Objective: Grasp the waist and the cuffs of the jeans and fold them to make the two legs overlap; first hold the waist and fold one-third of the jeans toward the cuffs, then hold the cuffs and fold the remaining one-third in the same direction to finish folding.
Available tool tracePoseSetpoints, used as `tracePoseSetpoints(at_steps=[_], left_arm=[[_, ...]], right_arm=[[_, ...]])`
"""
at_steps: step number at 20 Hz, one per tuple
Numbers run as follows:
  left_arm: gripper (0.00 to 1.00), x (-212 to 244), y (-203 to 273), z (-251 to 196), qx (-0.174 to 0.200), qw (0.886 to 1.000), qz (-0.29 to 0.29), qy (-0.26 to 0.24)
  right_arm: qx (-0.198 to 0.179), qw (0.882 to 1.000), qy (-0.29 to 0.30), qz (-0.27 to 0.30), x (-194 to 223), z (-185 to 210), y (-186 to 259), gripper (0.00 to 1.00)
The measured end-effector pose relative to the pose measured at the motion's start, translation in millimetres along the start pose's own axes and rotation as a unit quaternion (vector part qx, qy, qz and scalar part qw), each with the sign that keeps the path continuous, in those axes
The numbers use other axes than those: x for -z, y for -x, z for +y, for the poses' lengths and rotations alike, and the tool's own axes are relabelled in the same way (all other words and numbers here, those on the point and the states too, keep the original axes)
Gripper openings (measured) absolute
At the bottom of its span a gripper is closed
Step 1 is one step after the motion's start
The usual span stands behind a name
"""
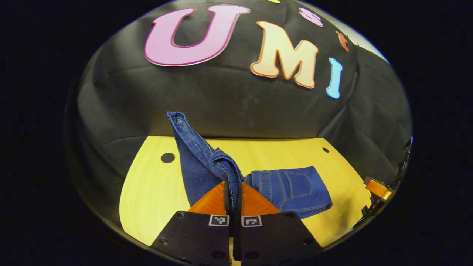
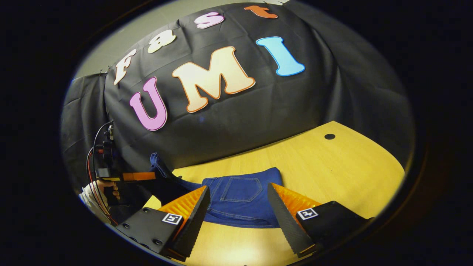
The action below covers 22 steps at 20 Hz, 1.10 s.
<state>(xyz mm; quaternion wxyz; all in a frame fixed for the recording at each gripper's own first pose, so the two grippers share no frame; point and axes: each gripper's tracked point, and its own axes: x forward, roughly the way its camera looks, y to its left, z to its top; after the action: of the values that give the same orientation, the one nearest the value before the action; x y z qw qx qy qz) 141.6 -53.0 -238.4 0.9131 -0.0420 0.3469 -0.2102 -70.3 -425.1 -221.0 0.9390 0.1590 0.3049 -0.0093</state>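
Jeans (image 1: 292, 188), dark blue denim, one pair, lying on the yellow wooden worktop (image 1: 155, 192) before the black cloth wall of the booth. We record the waist portion, back pocket (image 1: 297, 184) uppermost, flat on the wood, while the leg end is raised off the surface in a steep fold, its cuff (image 1: 176, 117) standing up against the cloth. Left gripper (image 1: 232, 201): pressed together on a bunched ridge of the leg fabric, both orange fingers (image 1: 212, 203) bearing on the seam between them. Right gripper (image 2: 238, 201): spread wide, nothing between the fingers, hovering just short of the waist section (image 2: 240, 199), which shows through the gap in the right gripper view. In that same view we note the left gripper at the far edge, a hand (image 2: 111, 190) round its handle, and the lifted denim beside it. Step in hand, as we judge it: the last fold, with the cuff end carried over toward the already doubled waist part; the exact stage we cannot fix from the lie of the cloth alone. Next move, as we judge it, calls for carrying the held fabric across and down onto the pocket section, edges aligned, with the open right gripper free to steady or smooth the stack.
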Motion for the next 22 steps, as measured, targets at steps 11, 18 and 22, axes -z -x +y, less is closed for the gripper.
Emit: tracePoseSetpoints(at_steps=[11,18,22], left_arm=[[0.00,7.6,-52.3,-134.1,0.080,0.997,0.010,-0.004],[0.00,47.1,-97.5,-204.5,0.115,0.992,0.038,0.023],[0.00,89.5,-120.8,-216.2,0.090,0.994,0.060,0.006]], right_arm=[[0.028,1.000,-0.010,-0.009,-16.1,-74.3,40.2,0.97],[0.056,0.998,-0.013,-0.007,-20.9,-118.8,55.5,0.97],[0.057,0.998,-0.009,0.001,-19.3,-135.5,58.3,0.97]])
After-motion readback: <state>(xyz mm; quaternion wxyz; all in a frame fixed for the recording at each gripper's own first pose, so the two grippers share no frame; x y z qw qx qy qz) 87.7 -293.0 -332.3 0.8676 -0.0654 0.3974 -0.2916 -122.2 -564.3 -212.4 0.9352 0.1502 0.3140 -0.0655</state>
